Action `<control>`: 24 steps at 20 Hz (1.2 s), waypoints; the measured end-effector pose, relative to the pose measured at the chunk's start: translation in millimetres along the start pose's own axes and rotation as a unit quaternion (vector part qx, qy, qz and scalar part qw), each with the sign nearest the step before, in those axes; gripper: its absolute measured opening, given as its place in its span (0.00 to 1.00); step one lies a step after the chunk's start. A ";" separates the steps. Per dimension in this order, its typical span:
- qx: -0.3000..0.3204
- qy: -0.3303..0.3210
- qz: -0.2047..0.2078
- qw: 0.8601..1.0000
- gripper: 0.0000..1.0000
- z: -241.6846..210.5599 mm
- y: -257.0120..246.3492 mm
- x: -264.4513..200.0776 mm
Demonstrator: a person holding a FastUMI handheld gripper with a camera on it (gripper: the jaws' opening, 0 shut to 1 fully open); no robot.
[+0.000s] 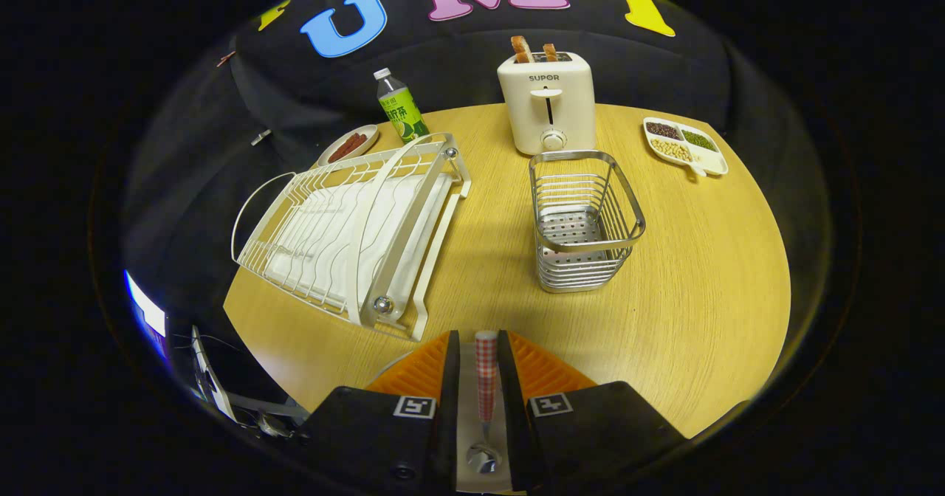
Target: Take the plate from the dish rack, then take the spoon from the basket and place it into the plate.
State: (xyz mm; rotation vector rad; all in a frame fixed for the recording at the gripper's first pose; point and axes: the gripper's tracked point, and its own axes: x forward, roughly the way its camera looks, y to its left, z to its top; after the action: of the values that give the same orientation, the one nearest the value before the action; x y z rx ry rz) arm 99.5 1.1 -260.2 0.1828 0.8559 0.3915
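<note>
The gripper [485, 363] is clamping the spoon [485, 378] by its checked handle, bowl hanging over the plate [472, 422] below. Beyond, the basket [583, 219] is standing right of the dish rack [354, 230], the toaster [547, 101] farther back.

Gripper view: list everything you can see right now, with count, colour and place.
Table: 1, light wood, under everything.
Dish rack: 1, white, ahead of the gripper to one side.
Basket: 1, silver wire, beyond the gripper.
Toaster: 1, cream, behind the basket, two toast slices in it.
Bottle: 1, green label, behind the rack.
Small dish: 1, beside the bottle.
Divided tray: 1, white, holds beans.
Plate: 1, white, under the gripper.
Spoon: 1, red-checked handle, between the fingers.
Gripper: 1, shut on spoon.
</note>
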 end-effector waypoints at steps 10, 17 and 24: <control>-0.033 -0.199 -0.049 0.978 0.99 92.5 -8.0 -106.4; -0.050 -0.361 -0.126 0.923 0.99 153.0 7.3 -228.6; -0.089 -0.466 -0.142 0.869 0.98 156.2 84.0 -326.8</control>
State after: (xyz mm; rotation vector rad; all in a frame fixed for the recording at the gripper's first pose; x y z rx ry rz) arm 4.0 -55.2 94.6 0.0540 -0.1206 0.0655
